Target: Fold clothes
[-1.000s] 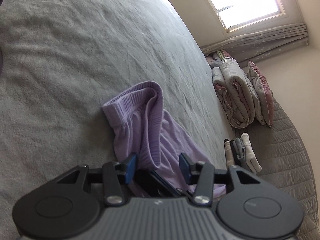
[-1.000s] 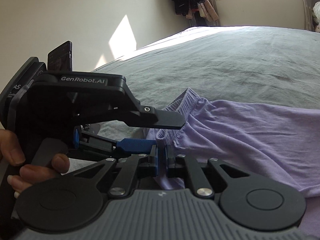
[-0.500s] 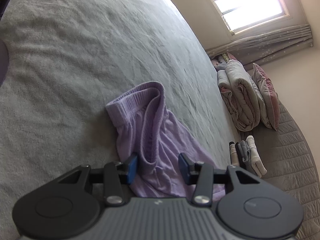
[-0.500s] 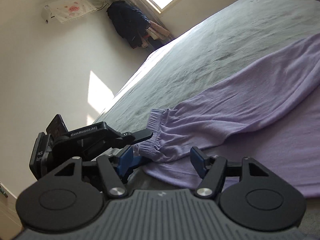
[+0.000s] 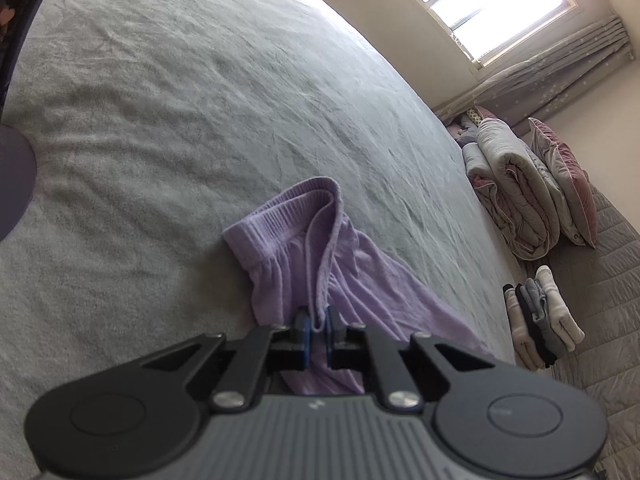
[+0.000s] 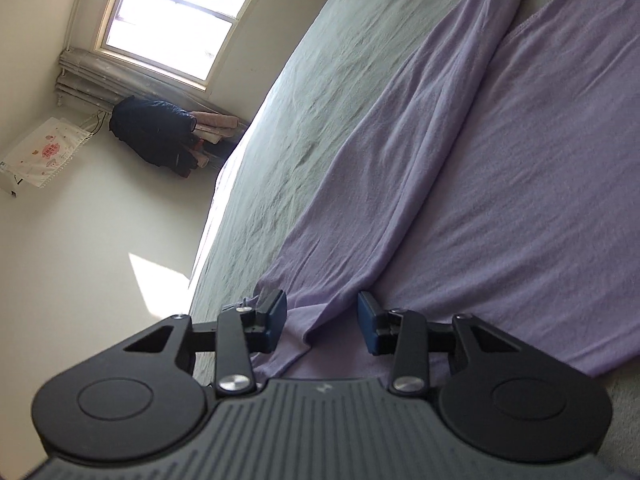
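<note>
We had the lilac garment (image 5: 320,264) spread out on the grey bedspread (image 5: 200,100), ribbed cuff bunched up near us. Our left gripper (image 5: 316,332) was pinched tight on a thin fold of it, while our right gripper (image 6: 322,322) sat wide apart over the sleeve (image 6: 384,184), gripping nothing.

Lilac soft-knit garment (image 5: 340,280) lies on the grey bed: ribbed cuff bunched toward 11 o'clock, its edge pinched; sleeve (image 6: 400,168) extends toward 1 o'clock beside flat body panel.
</note>
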`<move>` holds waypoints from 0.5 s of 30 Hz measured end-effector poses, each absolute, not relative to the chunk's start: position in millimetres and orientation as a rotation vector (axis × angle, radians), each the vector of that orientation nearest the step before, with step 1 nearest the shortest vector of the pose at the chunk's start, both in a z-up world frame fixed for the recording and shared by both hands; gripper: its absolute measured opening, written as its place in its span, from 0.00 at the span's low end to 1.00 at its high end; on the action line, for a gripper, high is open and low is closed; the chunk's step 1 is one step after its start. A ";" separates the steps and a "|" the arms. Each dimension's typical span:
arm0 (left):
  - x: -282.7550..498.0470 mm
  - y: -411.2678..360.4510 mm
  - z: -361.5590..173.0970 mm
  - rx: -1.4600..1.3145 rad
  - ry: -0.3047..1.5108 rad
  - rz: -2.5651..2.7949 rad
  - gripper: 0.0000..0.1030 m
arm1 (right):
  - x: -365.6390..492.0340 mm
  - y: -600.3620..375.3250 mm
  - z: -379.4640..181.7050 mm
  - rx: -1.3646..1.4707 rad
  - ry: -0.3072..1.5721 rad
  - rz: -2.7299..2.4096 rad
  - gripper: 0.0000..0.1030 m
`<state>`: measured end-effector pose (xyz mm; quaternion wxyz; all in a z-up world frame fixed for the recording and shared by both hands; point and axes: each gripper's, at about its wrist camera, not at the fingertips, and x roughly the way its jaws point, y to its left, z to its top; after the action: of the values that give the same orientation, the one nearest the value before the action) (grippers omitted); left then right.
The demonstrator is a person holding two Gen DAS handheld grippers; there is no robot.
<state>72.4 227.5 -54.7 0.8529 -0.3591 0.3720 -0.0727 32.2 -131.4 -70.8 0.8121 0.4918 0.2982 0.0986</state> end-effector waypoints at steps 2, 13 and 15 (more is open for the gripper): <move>70.7 234.3 -47.9 -0.768 0.734 -0.152 0.06 | 34.9 -133.7 -70.6 1.074 0.633 0.210 0.40; 66.5 249.2 -39.6 -0.801 0.670 -0.129 0.06 | 49.7 -146.2 -69.8 1.205 0.614 0.210 0.48; 66.6 248.7 -41.8 -0.789 0.686 -0.119 0.06 | 52.4 -148.4 -69.6 1.229 0.610 0.210 0.48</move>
<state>66.6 248.7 -41.8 0.8646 -0.3767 0.3276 -0.0567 52.4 -148.4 -69.6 0.7687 0.5664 0.2812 0.0966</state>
